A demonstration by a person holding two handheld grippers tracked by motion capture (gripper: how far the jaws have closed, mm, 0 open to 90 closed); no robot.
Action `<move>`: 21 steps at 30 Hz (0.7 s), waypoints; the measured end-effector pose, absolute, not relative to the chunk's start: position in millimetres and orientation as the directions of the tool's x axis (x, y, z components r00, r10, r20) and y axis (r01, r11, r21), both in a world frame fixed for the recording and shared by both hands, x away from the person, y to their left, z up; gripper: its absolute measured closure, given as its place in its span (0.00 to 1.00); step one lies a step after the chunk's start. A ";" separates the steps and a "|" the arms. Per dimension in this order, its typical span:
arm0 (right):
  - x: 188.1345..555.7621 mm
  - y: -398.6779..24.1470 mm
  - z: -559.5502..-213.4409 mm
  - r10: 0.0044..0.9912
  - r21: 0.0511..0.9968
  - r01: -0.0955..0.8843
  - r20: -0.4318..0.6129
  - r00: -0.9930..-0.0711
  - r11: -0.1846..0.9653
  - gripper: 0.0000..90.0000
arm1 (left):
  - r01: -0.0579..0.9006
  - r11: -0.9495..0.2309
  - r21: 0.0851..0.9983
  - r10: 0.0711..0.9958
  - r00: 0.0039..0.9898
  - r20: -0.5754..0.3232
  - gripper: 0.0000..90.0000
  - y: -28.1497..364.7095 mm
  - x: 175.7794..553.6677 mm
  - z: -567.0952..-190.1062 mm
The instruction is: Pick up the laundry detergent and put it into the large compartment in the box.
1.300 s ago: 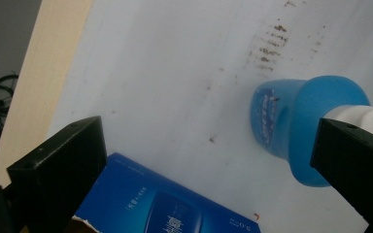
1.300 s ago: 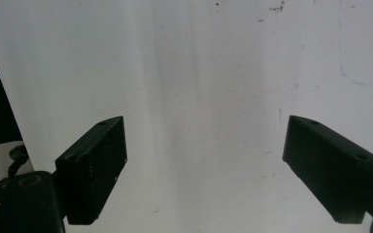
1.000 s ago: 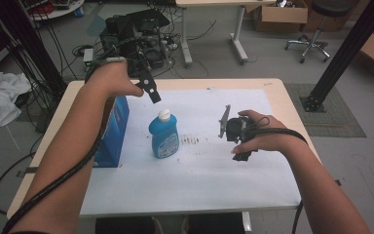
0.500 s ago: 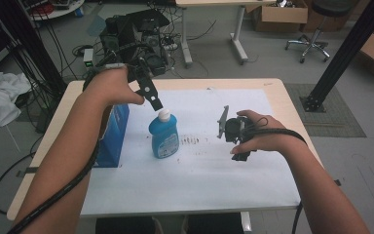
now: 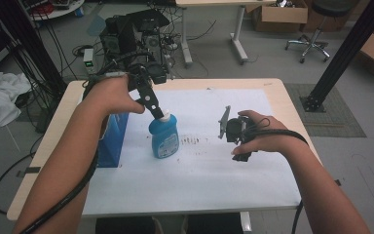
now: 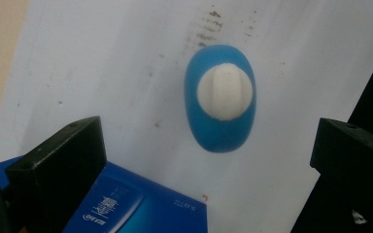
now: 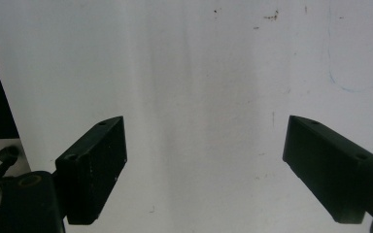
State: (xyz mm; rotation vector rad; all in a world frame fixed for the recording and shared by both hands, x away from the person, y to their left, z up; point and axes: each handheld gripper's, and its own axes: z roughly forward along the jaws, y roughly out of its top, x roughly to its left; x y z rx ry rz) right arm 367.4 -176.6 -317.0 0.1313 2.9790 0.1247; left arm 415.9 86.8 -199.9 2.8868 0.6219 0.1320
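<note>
Near edge: bare white sheet (image 5: 195,180) all the way to the front of the table (image 5: 292,97), room to move.
Right gripper (image 5: 224,127): jaws spread wide, nothing between them, hovering over plain sheet right of centre.
Blue bottle (image 5: 164,138): upright, left of centre, white cap (image 6: 224,91) up.
Left gripper (image 5: 157,113): jaws wide, straight above the cap, bottle between but untouched.
Blue box (image 5: 112,141): just left of the bottle.
Beyond: cables, desks, chair on grey floor.

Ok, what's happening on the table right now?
A person holds a gripper in each hand. The left gripper hangs over the white cap of the blue bottle, jaws open, nothing gripped. A blue box lies beside the bottle. The right gripper is off to the side, open and empty.
</note>
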 end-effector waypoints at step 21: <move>365.8 -177.9 -322.0 0.095 0.094 0.081 -0.155 -0.983 0.992 0.18 | 0.413 -0.898 0.152 0.420 0.907 0.020 0.00 76.0 413.8 -223.2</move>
